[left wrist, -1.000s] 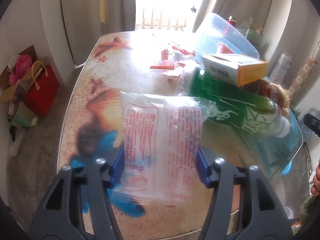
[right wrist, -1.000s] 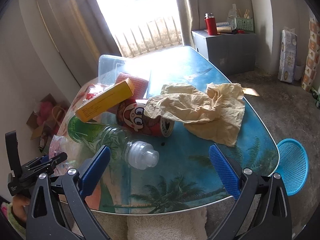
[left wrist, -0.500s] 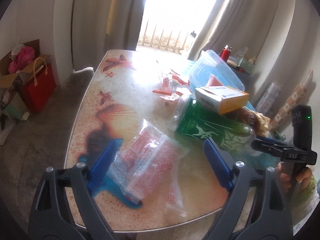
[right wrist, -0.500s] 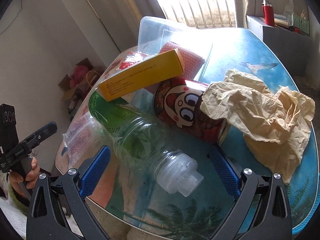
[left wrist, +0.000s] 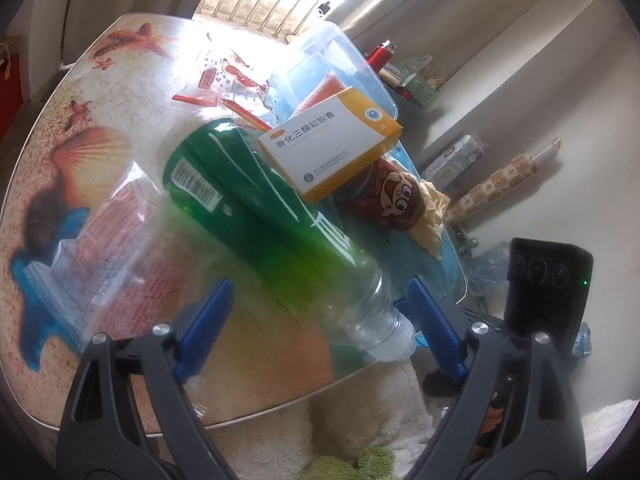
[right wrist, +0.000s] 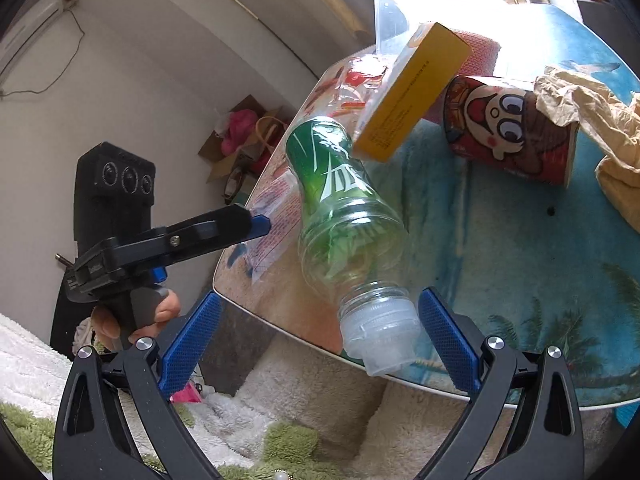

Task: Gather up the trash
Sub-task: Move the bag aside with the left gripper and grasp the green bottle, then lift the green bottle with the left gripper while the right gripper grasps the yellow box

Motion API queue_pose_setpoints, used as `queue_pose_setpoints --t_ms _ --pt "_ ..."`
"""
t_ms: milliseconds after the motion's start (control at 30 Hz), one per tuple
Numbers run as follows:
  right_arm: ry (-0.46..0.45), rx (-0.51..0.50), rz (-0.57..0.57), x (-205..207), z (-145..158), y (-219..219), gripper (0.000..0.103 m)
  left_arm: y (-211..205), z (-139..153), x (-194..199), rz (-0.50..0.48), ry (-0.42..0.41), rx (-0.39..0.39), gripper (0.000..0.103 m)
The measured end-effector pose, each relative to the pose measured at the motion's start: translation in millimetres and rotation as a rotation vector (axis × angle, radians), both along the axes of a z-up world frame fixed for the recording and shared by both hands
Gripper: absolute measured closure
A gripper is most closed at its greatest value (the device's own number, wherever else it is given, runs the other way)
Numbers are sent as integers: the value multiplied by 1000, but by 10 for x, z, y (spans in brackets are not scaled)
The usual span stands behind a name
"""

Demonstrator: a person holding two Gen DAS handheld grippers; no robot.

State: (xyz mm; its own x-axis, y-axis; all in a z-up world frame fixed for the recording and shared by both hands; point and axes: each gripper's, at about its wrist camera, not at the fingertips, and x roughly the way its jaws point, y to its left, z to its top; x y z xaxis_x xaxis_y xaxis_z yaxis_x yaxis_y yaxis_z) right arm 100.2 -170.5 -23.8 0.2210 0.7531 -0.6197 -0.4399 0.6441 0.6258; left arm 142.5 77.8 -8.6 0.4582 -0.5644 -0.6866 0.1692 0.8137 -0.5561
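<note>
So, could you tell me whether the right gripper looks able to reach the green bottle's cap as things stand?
Probably yes: the right gripper is open, the green bottle lies with its cap between the blue fingers, and nothing blocks it.

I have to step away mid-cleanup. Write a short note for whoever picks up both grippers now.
Left gripper: open, holding nothing. Right gripper: open, fingers either side of the bottle's cap, not touching.
Green bottle lies on the table, cap over the near edge. The yellow box leans on it; red can, crumpled paper and clear printed bag lie around.
Nothing visibly collected; all remains.
</note>
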Motion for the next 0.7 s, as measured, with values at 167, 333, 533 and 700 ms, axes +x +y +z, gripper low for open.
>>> queue_pose_setpoints --t_ms 167,333,533,700 --pt "9 16 8 -99 -51 1 6 -167 -149 100 35 106 28 18" --pt "7 54 11 -119 -60 -20 6 -293 -293 197 77 199 25 18" --pt "-18 64 9 -257 -30 -256 6 -492 -371 202 82 230 65 30" --pt "-46 44 -12 -358 33 -523 6 -643 -378 108 70 232 89 32"
